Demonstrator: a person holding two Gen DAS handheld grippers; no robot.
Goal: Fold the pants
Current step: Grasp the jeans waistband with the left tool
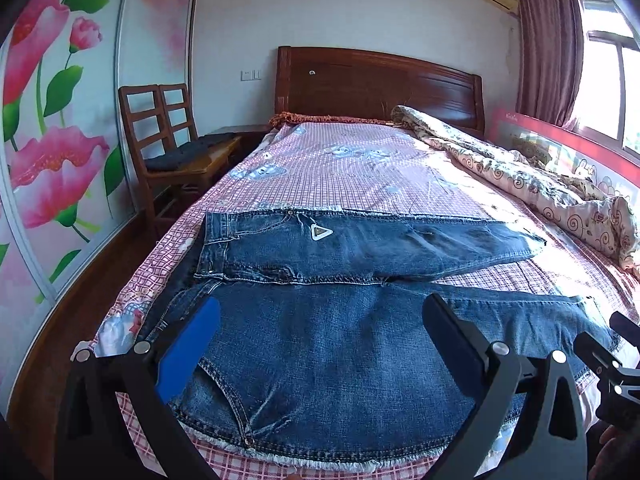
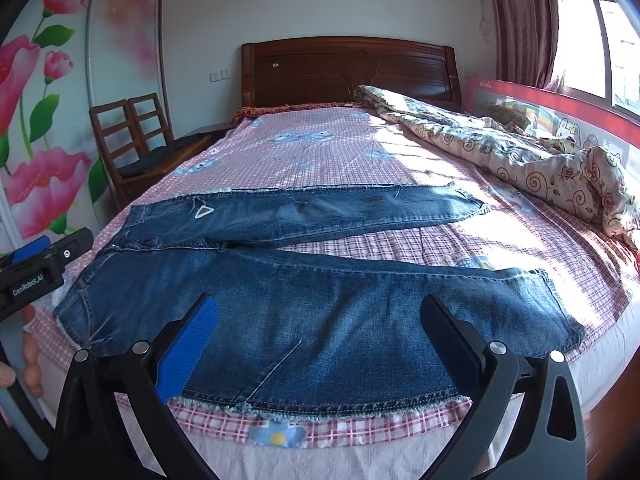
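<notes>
- The left wrist view shows the waistband end of the jeans (image 1: pixel 320 320) close up, with a pocket seam running between the spread jaws of the left gripper (image 1: pixel 320 344); the right wrist view shows instead the hem end of the near leg and a blue flower print on the sheet just below its jaws.
- Each view catches the other tool: the right gripper (image 1: pixel 616 364) sits at the right edge of the left view, and the left gripper (image 2: pixel 44 268), marked "GenRobot.AI", sits at the left edge of the right view with fingers (image 2: pixel 30 360) of the person's hand below it.
- One pair of jeans (image 2: pixel 304 312) lies flat on the bed (image 2: pixel 320 148), its two legs parted in a V, the far leg carrying a white triangular tag (image 2: pixel 204 211).
- One rumpled quilt (image 2: pixel 520 160) lies far right of the jaws; two wooden chairs (image 1: pixel 168 136) stand far left; one headboard (image 1: pixel 376 88) is straight ahead.
- The right gripper (image 2: pixel 320 340) hovers over the near leg, jaws spread wide, gripping nothing.
- The left gripper likewise hangs above the denim, jaws wide apart and holding nothing.
</notes>
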